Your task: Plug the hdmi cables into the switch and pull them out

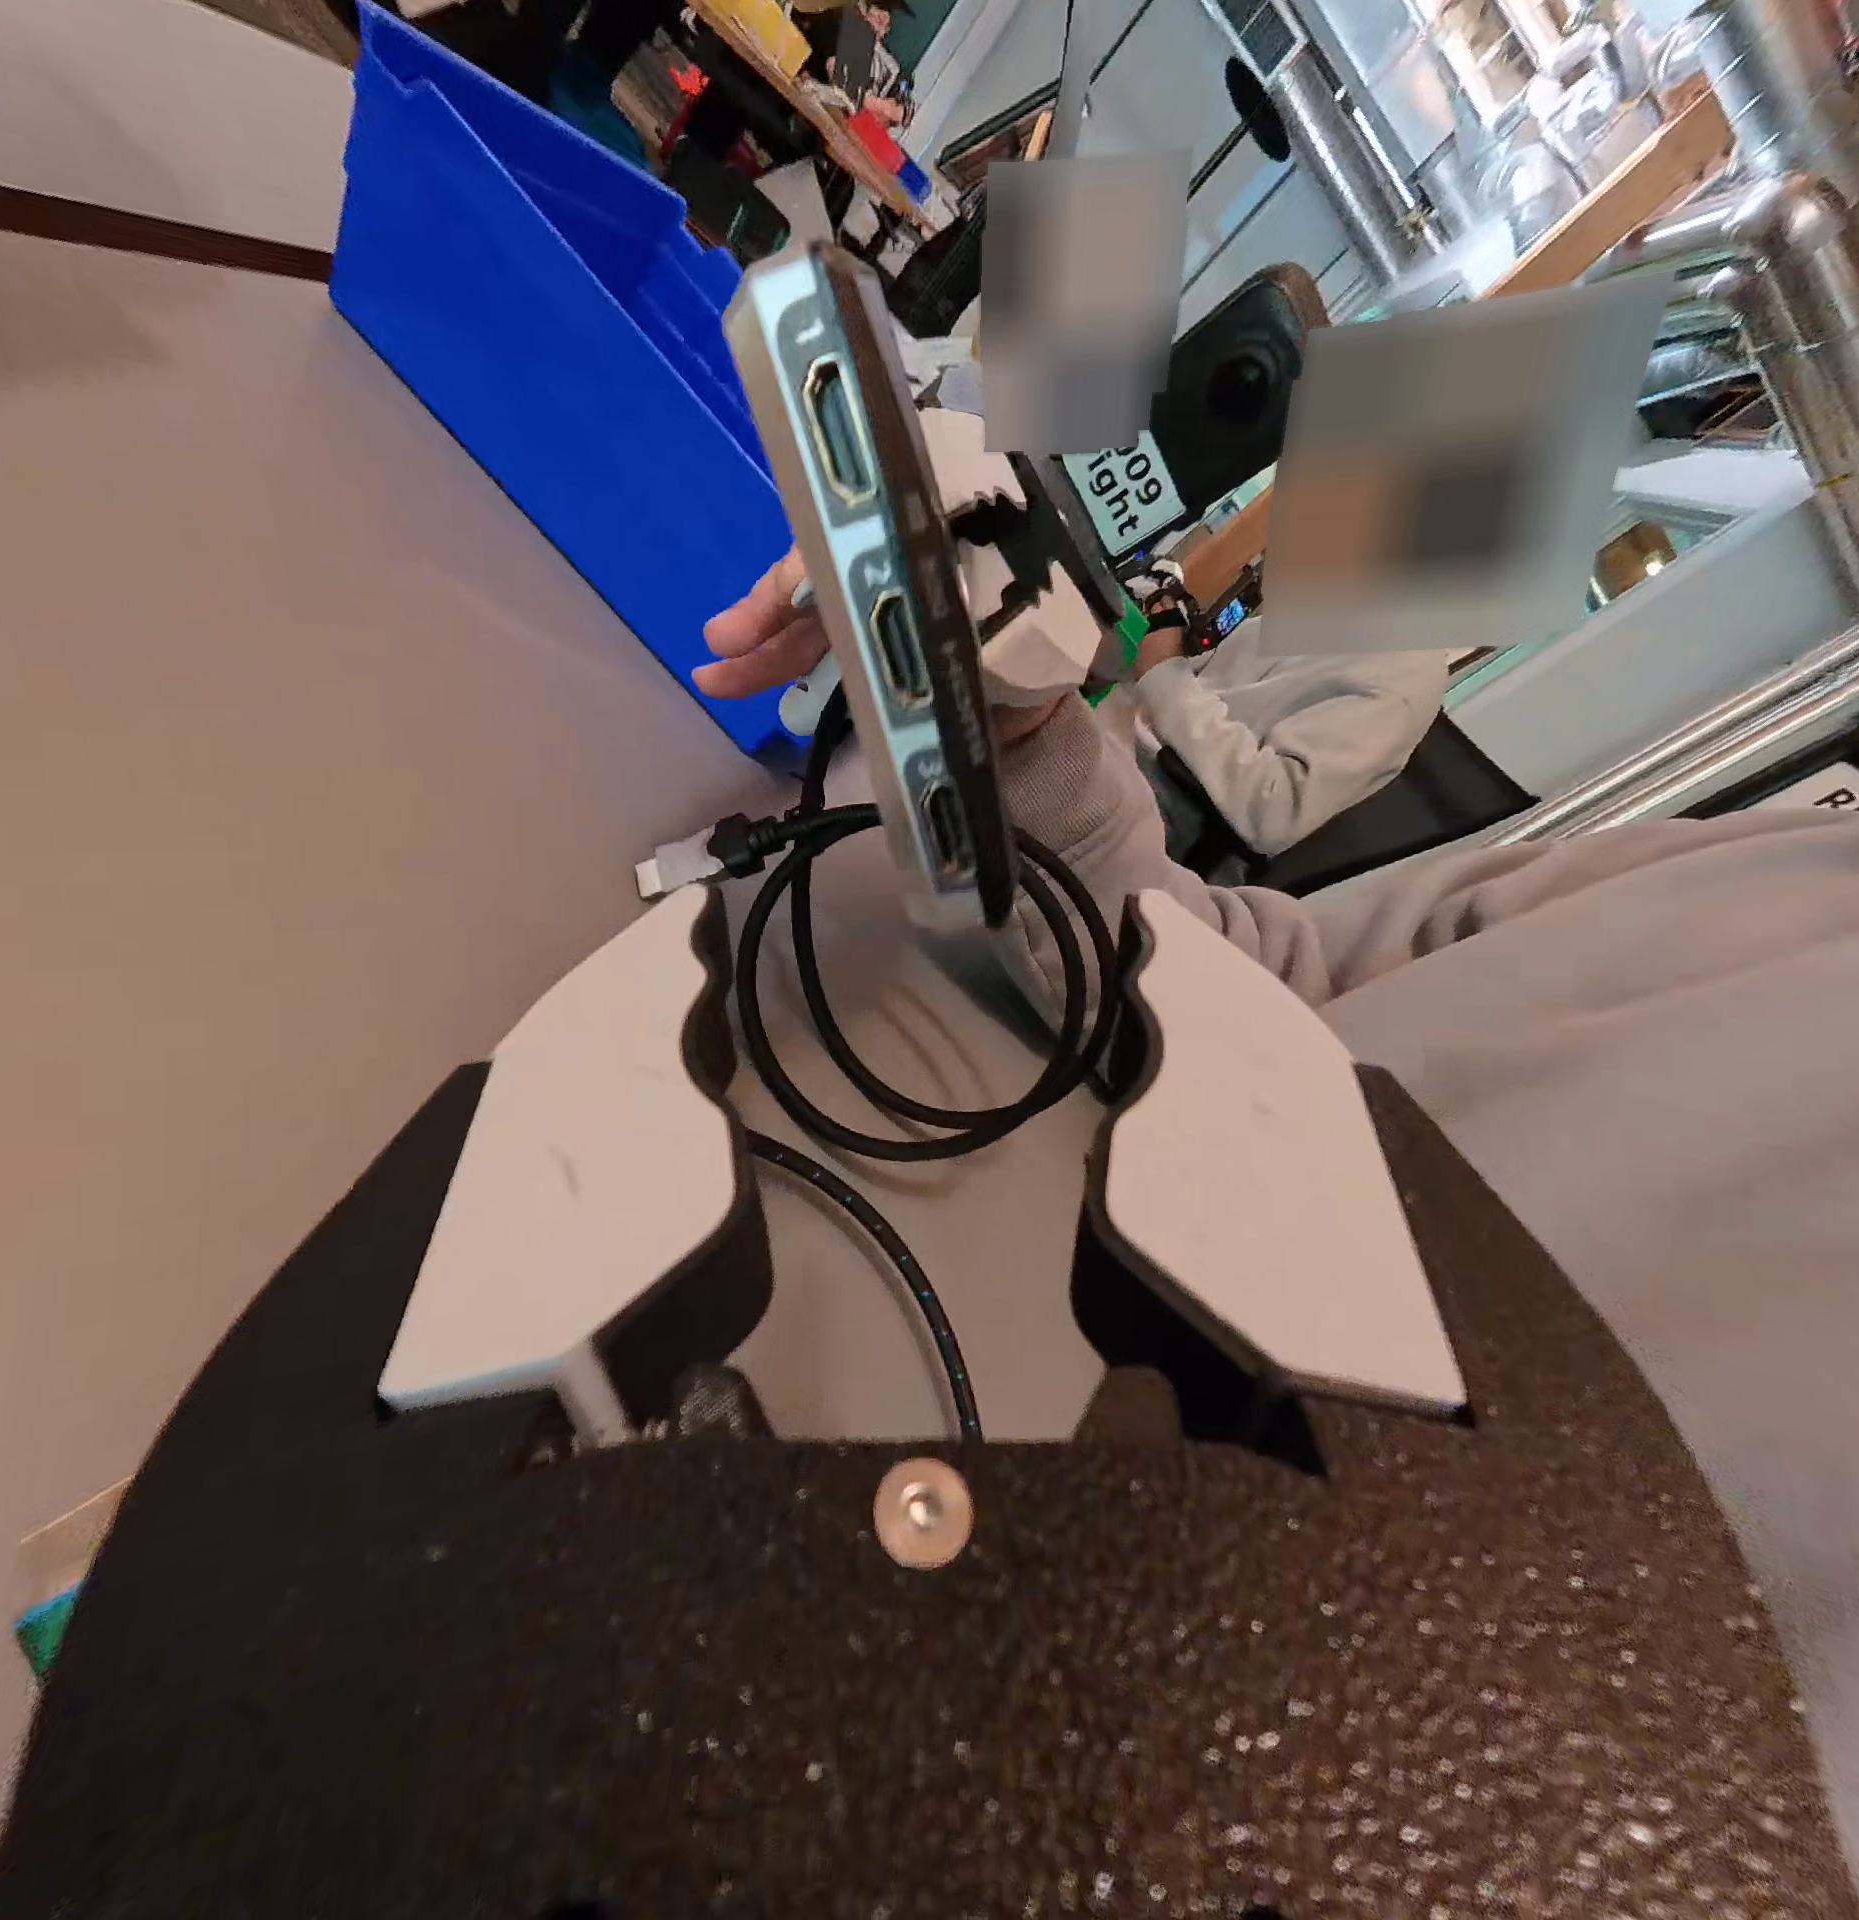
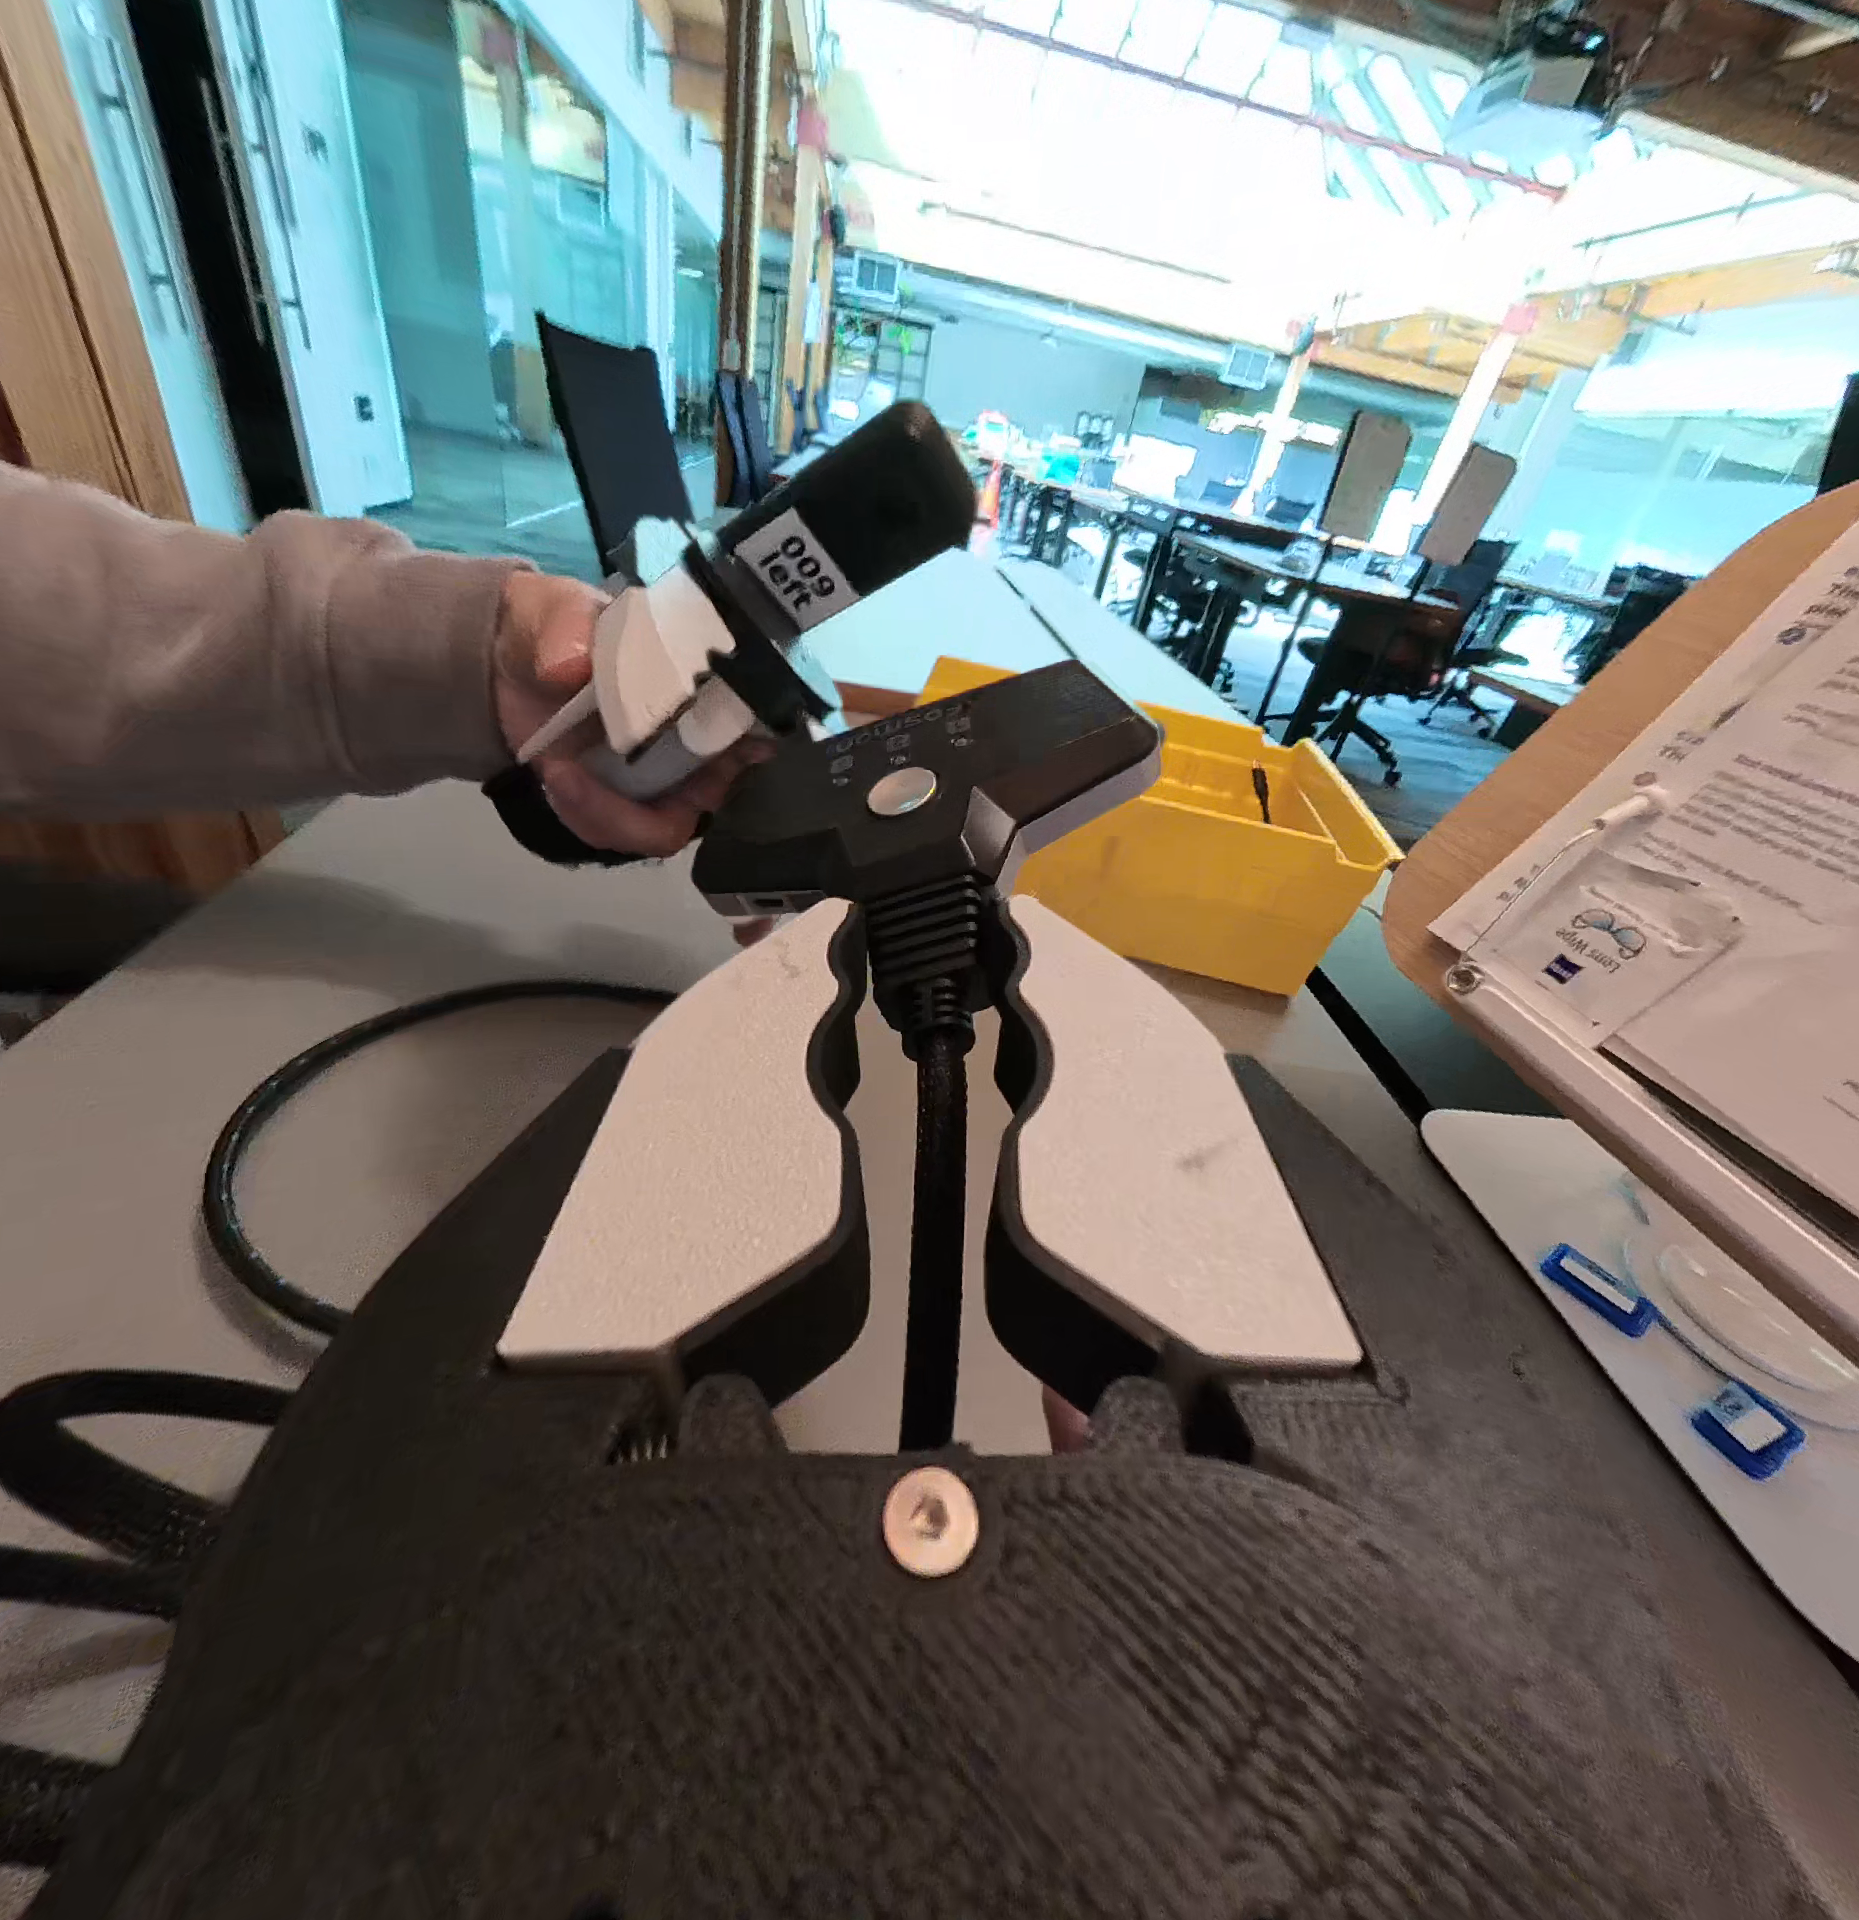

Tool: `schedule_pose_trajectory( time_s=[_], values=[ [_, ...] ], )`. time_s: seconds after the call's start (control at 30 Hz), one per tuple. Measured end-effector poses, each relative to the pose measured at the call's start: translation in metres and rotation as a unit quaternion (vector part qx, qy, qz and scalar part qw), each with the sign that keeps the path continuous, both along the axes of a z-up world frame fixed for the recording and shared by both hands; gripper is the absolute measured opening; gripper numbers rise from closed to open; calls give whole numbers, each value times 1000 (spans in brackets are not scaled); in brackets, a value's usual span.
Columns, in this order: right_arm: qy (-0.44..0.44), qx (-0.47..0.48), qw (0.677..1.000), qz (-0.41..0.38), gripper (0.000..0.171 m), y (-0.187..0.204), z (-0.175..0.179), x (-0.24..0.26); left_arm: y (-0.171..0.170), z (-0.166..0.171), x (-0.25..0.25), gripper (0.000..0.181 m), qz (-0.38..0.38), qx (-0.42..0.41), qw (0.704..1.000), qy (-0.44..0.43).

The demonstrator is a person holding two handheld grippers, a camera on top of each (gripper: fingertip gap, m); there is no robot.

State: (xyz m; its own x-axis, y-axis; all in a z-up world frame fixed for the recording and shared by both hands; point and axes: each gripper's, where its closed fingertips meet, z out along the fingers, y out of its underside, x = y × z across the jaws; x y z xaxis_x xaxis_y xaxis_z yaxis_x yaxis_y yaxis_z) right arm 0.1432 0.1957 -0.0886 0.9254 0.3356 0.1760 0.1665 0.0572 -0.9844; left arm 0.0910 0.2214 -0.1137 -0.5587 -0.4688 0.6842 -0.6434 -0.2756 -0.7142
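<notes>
The HDMI switch (image 1: pixel 883 582) is a slim silver and black box held on edge in the air, its three empty ports facing my left gripper. My left gripper (image 1: pixel 930 935) is open and empty, just below and in front of the switch. A black HDMI cable (image 1: pixel 852 1081) lies coiled on the table beneath, its silver plug (image 1: pixel 681 868) loose to the left. My right gripper (image 2: pixel 925 925) is shut on the ribbed cable boot (image 2: pixel 925 935) at the back of the switch (image 2: pixel 935 769). The left gripper (image 2: pixel 686 675) shows beyond it in a hand.
A blue bin (image 1: pixel 551 395) stands on the table behind the switch. A yellow bin (image 2: pixel 1195 862) sits beyond it in the right wrist view. A wooden board with papers (image 2: pixel 1683 831) leans at the right. A thick black cable (image 2: pixel 281 1091) loops on the table at the left. A seated person (image 1: pixel 1289 727) is behind.
</notes>
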Motion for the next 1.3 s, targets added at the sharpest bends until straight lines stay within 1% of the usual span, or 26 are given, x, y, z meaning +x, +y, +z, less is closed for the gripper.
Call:
schedule_pose_trajectory(
  time_s=[0.07,0.13,0.17,0.2,0.23,0.27,0.33,0.37,0.43,0.47,0.5,0.53,0.6,0.63,0.67,0.8,0.97,1.1,1.2,1.3],
  values=[
    [-6,-4,1000,5,22,3,-3,-4,-8,-2,0,75,-16,15,1000,11],
    [-9,-12,1000,14,22,7,-6,-10,-12,-6,3,68,-17,40,999,14],
    [-15,-14,1000,23,22,8,-7,-15,-15,-3,4,63,-21,30,999,13],
    [-21,-16,999,27,22,10,-8,-19,-18,2,4,50,-29,6,999,13],
    [-25,-17,999,27,22,11,-8,-22,-20,4,5,26,-32,-14,999,20],
    [-25,-10,999,32,22,12,-6,-25,-20,4,5,22,-31,-29,999,31],
    [-28,-6,999,29,22,13,-6,-24,-20,3,7,21,-24,-81,994,69],
    [-33,1,999,28,22,13,-7,-23,-20,4,8,21,-19,-122,988,90],
    [-26,31,999,31,23,11,-4,-22,-22,11,8,20,-16,-226,965,131],
    [-21,32,999,35,27,11,-5,-23,-23,15,6,20,-25,-268,953,142],
    [-16,26,998,48,32,10,-8,-26,-25,17,4,21,-31,-288,946,148],
    [-4,31,997,65,33,8,-6,-29,-26,18,2,21,-32,-298,942,153],
    [11,54,996,71,34,6,2,-30,-26,19,0,20,-36,-312,936,161],
    [19,58,995,83,30,5,5,-34,-26,19,0,21,-39,-316,934,164],
    [34,55,994,89,31,5,5,-35,-25,20,0,20,-38,-317,933,165],
    [46,60,994,77,30,9,5,-31,-24,21,2,21,-29,-314,933,175],
    [29,54,996,66,28,9,2,-28,-27,23,3,21,-29,-310,933,180],
    [78,58,993,74,28,8,9,-28,-28,28,4,21,-32,-316,931,179],
    [102,65,991,65,28,11,14,-26,-26,31,5,21,-31,-317,931,177],
    [93,59,992,55,27,14,13,-26,-21,31,7,21,-22,-324,928,181]
  ],
)
